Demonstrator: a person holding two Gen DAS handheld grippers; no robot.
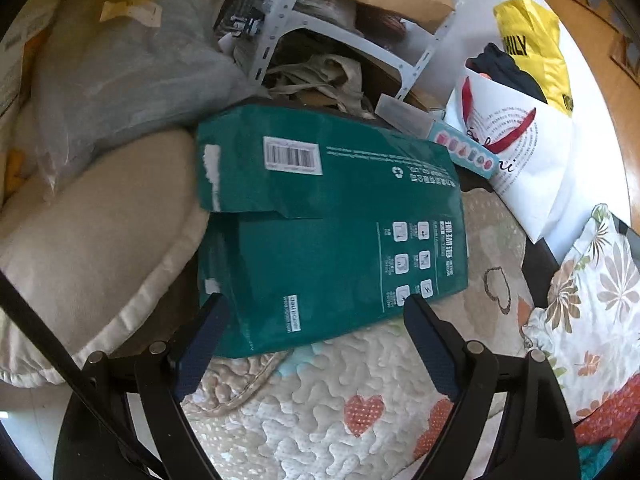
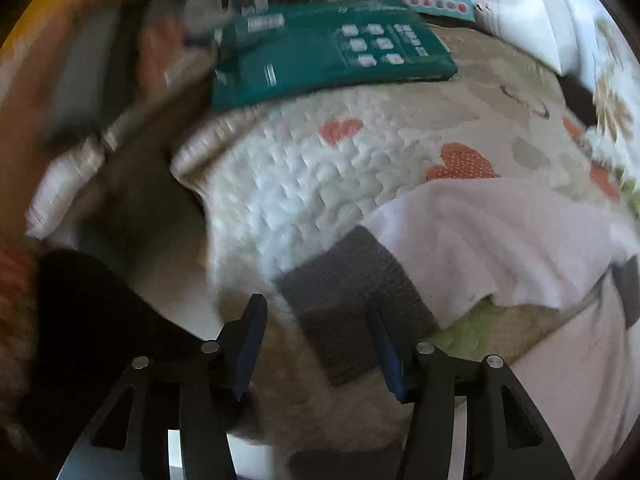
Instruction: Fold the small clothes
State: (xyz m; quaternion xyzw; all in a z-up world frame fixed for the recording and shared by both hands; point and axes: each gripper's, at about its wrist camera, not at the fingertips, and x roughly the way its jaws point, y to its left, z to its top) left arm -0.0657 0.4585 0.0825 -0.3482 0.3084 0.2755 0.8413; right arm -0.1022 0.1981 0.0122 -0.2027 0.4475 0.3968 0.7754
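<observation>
A pale pink garment lies spread on the heart-patterned quilt in the blurred right wrist view. A small grey knitted cloth lies flat beside its left edge. My right gripper hangs just over the grey cloth, open, its fingers standing either side of the cloth's near corner and gripping nothing. In the left wrist view my left gripper is wide open above the quilt. Its tips frame the near edge of a green paper package, and nothing is held. No garment shows in that view.
The green package lies at the quilt's far side. A cream cushion and a grey pillow lie to the left. Beyond stands a white metal rack with cardboard. To the right are a white bag, a yellow bag and a floral cloth.
</observation>
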